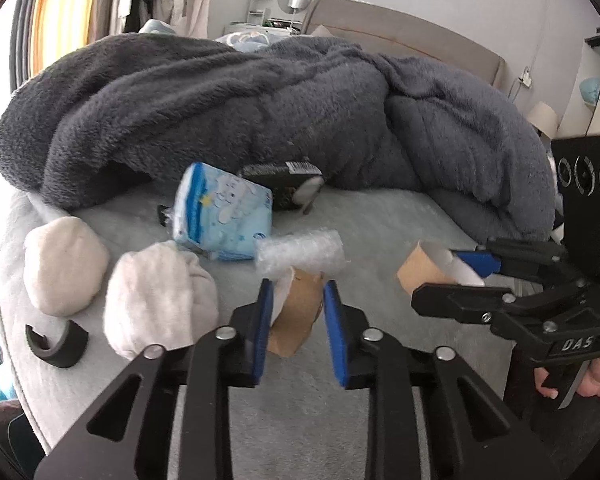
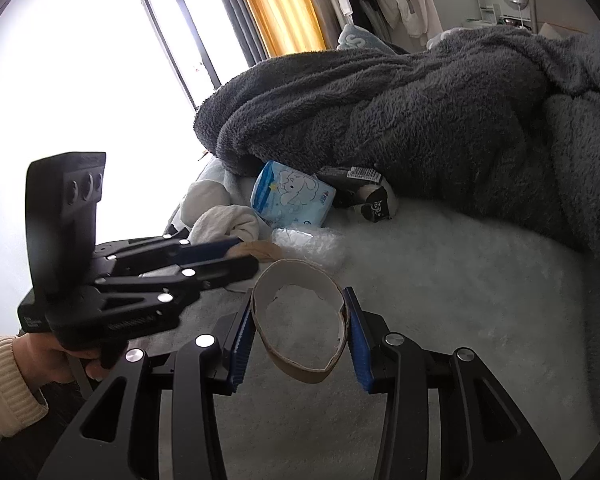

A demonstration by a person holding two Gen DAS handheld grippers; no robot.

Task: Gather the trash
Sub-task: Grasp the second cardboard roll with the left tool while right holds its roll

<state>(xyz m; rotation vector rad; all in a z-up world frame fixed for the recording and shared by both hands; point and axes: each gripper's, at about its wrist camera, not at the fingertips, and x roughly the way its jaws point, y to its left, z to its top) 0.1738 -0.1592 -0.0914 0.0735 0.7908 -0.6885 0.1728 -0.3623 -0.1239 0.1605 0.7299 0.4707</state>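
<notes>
Item: brown torn cardboard ring with white lining (image 2: 300,320), pinched across its width between the right gripper (image 2: 298,336) jaws, held above the pale fleecy bed cover (image 2: 460,280), presumably lifted for disposal.

Item: brown torn cardboard scrap (image 1: 294,312), clamped between the left gripper (image 1: 298,320) jaws, likewise clear of the bed.

Remaining, probably trash: clear bubble-wrap roll (image 1: 302,252) just beyond; blue printed tissue pack (image 1: 224,216); dark carton (image 1: 284,184) at the grey plush blanket (image 1: 260,112) edge.

Beside: two cream sock bundles (image 1: 156,304); black curved clip (image 1: 56,344).
</notes>
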